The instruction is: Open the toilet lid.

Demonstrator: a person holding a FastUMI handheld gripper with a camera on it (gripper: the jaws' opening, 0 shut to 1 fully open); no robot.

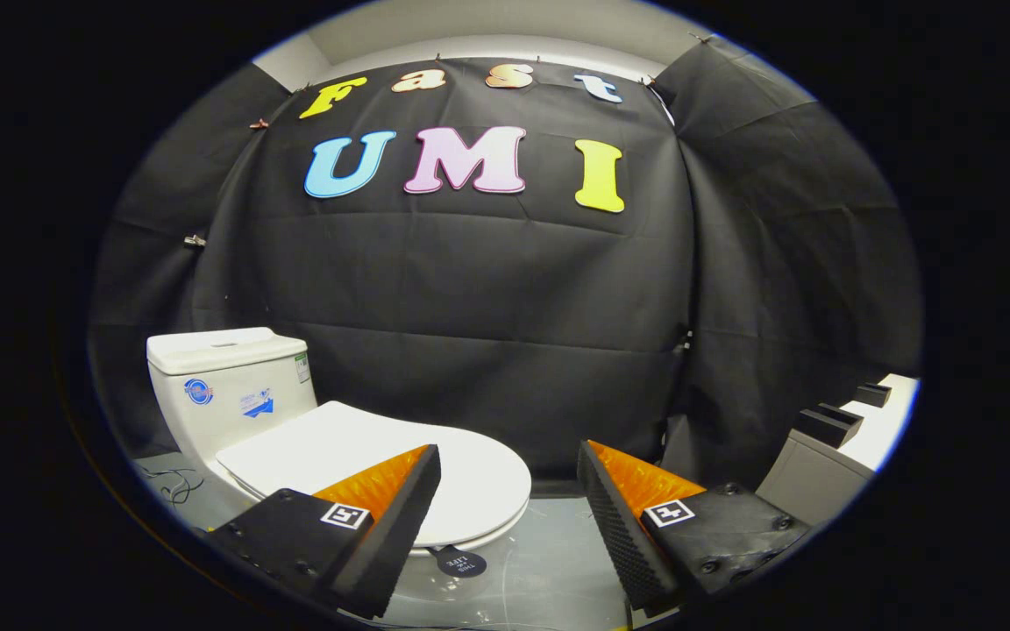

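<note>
Two fingers of my tongs stand spread wide, gripping nothing — the toilet lid lies flat and closed on the white toilet, partly behind my left finger. Black cloth hangs behind it — grey floor below.

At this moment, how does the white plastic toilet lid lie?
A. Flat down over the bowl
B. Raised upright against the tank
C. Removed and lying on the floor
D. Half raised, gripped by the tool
A: the white plastic toilet lid lies flat over the bowl, and the tool is open, its fingers touching nothing.
</note>
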